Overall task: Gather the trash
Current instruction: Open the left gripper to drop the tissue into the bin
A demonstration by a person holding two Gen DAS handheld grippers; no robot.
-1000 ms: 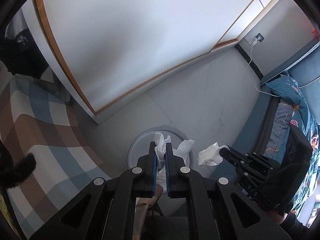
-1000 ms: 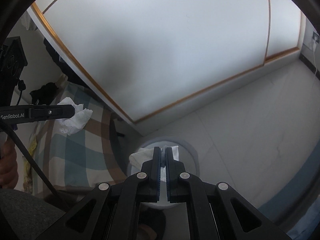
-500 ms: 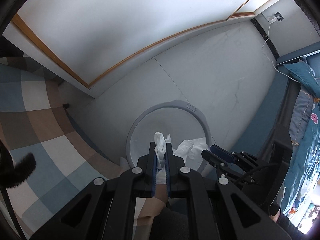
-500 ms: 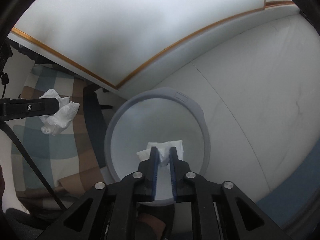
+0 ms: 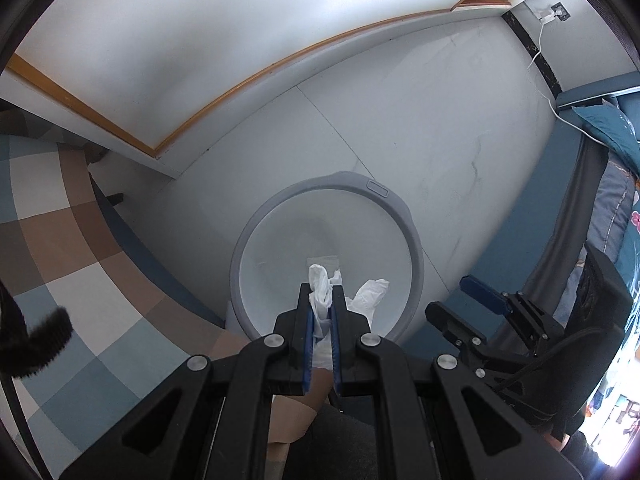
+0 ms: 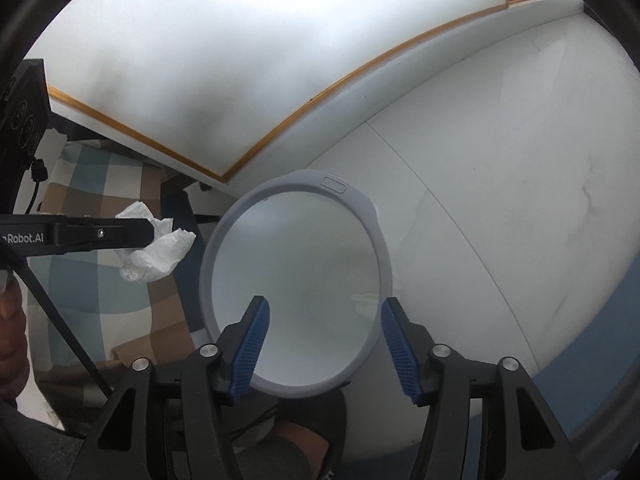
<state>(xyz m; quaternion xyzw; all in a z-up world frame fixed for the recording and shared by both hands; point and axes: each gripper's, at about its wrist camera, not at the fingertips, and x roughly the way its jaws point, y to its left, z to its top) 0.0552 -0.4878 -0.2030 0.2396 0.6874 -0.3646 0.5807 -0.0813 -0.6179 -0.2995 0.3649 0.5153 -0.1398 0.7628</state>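
Tissue has just dropped from my right hand-held gripper, whose empty jaws are opening above the bin; my left hand-held gripper stays clamped on its tissue wad, next to release.

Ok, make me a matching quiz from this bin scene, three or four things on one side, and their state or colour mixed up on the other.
Things:
1. left gripper
2. right gripper
3. bin rim
4. cover

States or colours:
A. grey
B. jaws opening, nothing between them
C. checked in blue, brown and white
D. shut on a crumpled white tissue

Pairs: 1-D, 2-B, 3-A, 4-C
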